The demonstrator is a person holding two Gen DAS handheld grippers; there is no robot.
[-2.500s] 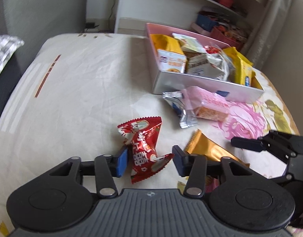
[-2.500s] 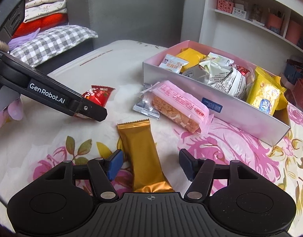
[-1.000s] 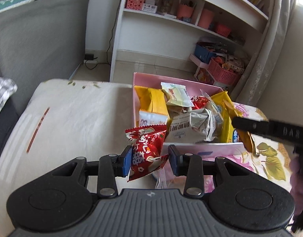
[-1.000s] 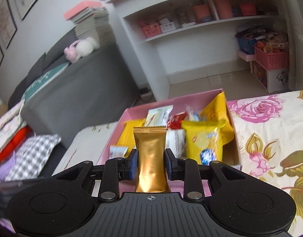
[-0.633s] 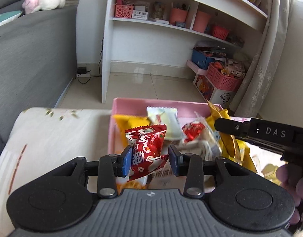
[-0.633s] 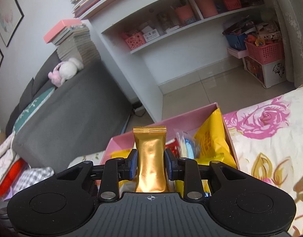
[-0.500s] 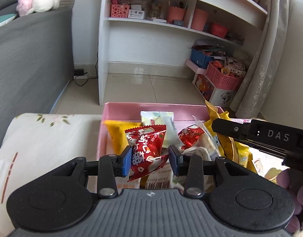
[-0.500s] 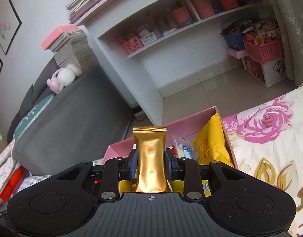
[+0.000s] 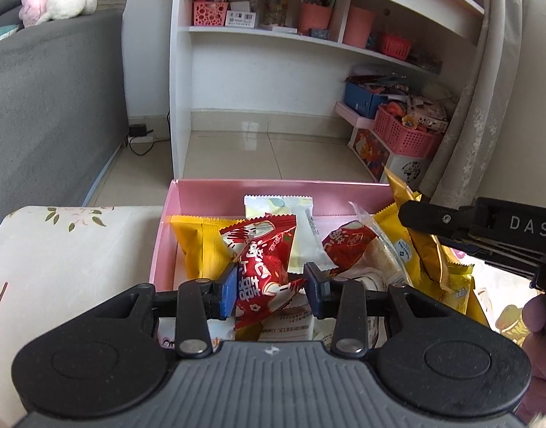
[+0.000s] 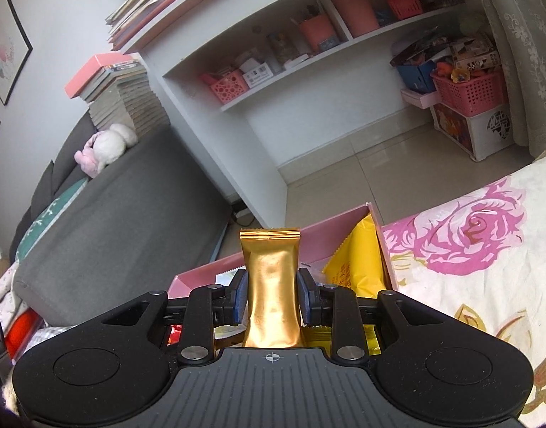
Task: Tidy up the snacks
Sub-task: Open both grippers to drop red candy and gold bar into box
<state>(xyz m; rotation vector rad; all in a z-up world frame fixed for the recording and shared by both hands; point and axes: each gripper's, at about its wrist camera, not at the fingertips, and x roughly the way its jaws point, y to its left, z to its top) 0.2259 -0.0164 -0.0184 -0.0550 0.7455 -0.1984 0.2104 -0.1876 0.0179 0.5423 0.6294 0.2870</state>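
Drop step: my left gripper (image 9: 269, 287) pinches red pack (image 9: 264, 267), right gripper (image 10: 272, 292) clamps gold bar (image 10: 271, 285), both over pink box (image 9: 273, 192); next, lower and release.

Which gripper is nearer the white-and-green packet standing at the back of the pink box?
Left. The left gripper holds its red packet just in front of the white-and-green packet; the right gripper, holding the gold packet, sits further right.
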